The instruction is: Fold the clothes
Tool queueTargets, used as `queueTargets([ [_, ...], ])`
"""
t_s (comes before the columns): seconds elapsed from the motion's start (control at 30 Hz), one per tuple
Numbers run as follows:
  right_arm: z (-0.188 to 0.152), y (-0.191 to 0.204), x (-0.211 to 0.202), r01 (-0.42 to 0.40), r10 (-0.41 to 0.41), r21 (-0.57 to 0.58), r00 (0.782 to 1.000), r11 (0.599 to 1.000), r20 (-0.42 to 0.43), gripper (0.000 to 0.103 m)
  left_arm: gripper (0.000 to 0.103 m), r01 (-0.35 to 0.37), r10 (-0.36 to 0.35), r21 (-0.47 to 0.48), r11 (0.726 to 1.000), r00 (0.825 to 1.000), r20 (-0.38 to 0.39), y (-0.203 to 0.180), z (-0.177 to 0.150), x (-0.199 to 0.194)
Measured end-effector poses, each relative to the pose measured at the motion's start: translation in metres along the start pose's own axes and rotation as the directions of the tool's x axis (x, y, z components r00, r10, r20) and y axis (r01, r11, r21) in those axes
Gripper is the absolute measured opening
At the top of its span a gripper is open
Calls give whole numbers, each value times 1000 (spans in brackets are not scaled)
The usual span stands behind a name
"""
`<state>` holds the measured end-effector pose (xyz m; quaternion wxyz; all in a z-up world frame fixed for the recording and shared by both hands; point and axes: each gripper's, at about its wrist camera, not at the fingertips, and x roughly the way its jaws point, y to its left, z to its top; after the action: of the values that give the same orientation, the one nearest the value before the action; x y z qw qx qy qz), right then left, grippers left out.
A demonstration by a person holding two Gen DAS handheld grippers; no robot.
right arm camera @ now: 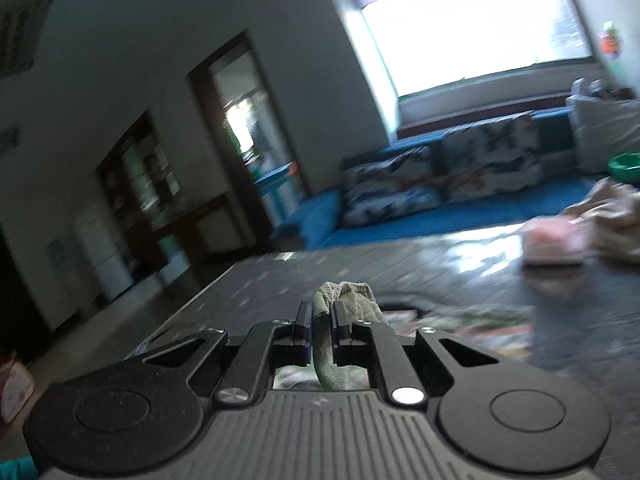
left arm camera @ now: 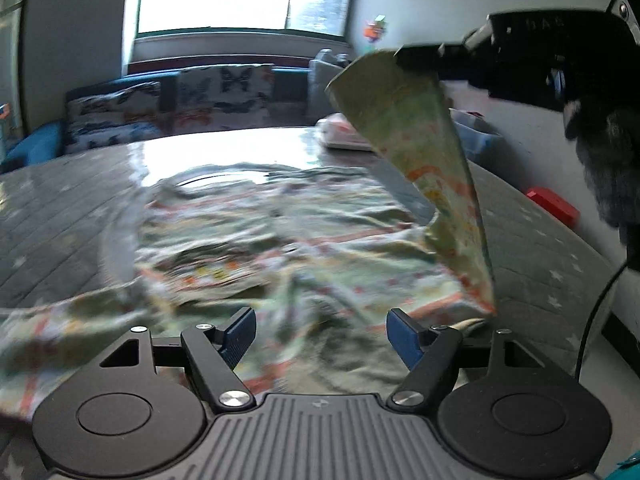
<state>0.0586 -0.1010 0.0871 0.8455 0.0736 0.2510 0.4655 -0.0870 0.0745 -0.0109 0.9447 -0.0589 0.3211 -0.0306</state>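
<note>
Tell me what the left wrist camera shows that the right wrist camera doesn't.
Only the left wrist view shows the open left gripper, the patterned garment spread out, one corner lifted, and a red block. Only the right wrist view shows the doorway and a green bowl. Both show the right gripper pinching cloth, the table, sofa and window.

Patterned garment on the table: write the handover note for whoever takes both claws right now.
Right claw: shut on one end of the patterned garment, lifted well above the table.
Left claw: open, empty, low over the near part of the cloth.
Garment: mostly spread and wrinkled on the table, one strip hanging from the right claw.
Done: no finished fold visible.
Left: lay the raised part over, smooth, complete the folds.
</note>
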Motion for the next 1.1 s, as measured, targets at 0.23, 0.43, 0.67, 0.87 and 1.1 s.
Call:
queueTargets([
  [0.23, -42, 37, 65, -94, 86, -33, 979, 995, -185, 9, 75, -63, 63, -64, 996, 998, -4, 24, -9, -9],
  [0.43, -61, 37, 61, -105, 84, -67, 961, 992, -262, 19, 75, -94, 94, -72, 993, 996, 6, 31, -7, -13],
  [0.67, -71, -3, 18, 3, -66, -172, 931, 985, -360, 20, 73, -67, 70, -74, 995, 997, 42, 29, 8, -6],
  [0.87, -108, -41, -15, 141, -193, -152, 887, 978, -419, 19, 70, -1, 2, -23, 1000, 999, 37, 9, 13, 14],
  [1.1, -75, -43, -19, 163, -212, -188, 934, 969, -287, 20, 64, 27, -27, -8, 1000, 1000, 4, 2, 15, 32],
])
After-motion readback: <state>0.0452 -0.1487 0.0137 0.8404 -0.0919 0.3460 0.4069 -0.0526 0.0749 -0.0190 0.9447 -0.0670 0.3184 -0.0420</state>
